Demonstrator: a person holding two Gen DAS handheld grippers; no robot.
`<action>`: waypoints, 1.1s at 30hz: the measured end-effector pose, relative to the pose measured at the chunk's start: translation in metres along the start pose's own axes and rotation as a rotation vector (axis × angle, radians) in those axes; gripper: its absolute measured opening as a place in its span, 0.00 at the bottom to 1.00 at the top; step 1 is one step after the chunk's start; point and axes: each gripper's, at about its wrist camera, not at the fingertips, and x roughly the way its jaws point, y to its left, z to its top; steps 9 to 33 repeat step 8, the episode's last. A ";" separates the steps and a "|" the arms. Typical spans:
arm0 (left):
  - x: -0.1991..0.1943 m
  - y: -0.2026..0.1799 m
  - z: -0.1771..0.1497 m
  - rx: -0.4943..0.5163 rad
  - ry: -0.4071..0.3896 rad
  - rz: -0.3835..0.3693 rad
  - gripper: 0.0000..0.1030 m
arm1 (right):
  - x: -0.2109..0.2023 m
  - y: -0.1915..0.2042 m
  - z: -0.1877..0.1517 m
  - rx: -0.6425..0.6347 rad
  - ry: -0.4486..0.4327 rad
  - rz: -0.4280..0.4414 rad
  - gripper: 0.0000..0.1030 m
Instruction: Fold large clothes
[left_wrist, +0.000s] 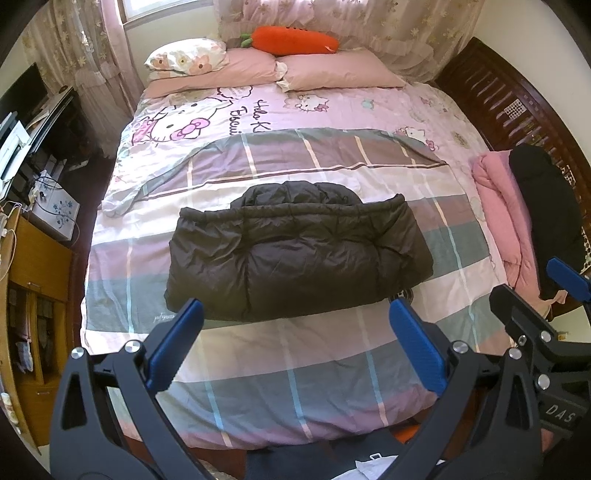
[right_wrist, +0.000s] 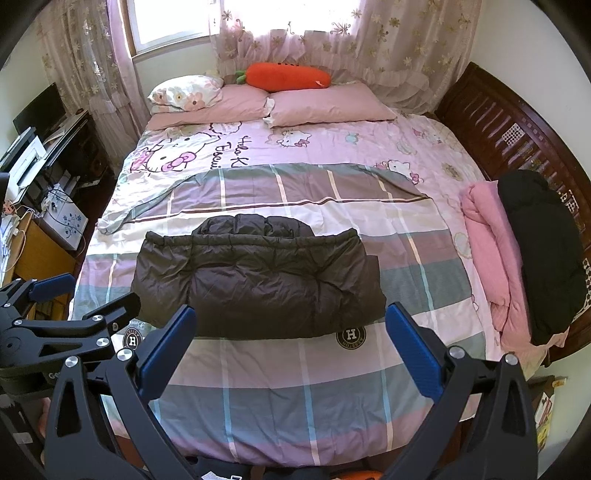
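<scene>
A dark brown puffer jacket (left_wrist: 295, 251) lies folded into a compact block on the plaid bedspread (left_wrist: 295, 369), hood at the far side. It also shows in the right wrist view (right_wrist: 255, 280). My left gripper (left_wrist: 295, 314) is open and empty, held above the bed's near edge, short of the jacket. My right gripper (right_wrist: 290, 321) is open and empty beside it. The right gripper also shows at the right of the left wrist view (left_wrist: 535, 291); the left gripper shows at the left of the right wrist view (right_wrist: 92, 295).
Folded pink (right_wrist: 487, 251) and black (right_wrist: 543, 251) garments are stacked at the bed's right edge by the dark wooden footboard (right_wrist: 517, 129). Pillows (right_wrist: 325, 103) and a carrot plush (right_wrist: 284, 75) lie at the head. A desk and cabinet (right_wrist: 44, 240) stand at the left.
</scene>
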 end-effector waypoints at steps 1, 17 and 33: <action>0.000 0.001 0.000 -0.004 0.003 -0.006 0.98 | 0.000 0.000 0.000 0.001 -0.001 0.000 0.99; 0.006 0.005 0.002 0.005 0.007 0.006 0.98 | 0.008 -0.005 0.002 -0.003 0.003 0.009 0.99; 0.006 0.005 0.002 0.005 0.007 0.006 0.98 | 0.008 -0.005 0.002 -0.003 0.003 0.009 0.99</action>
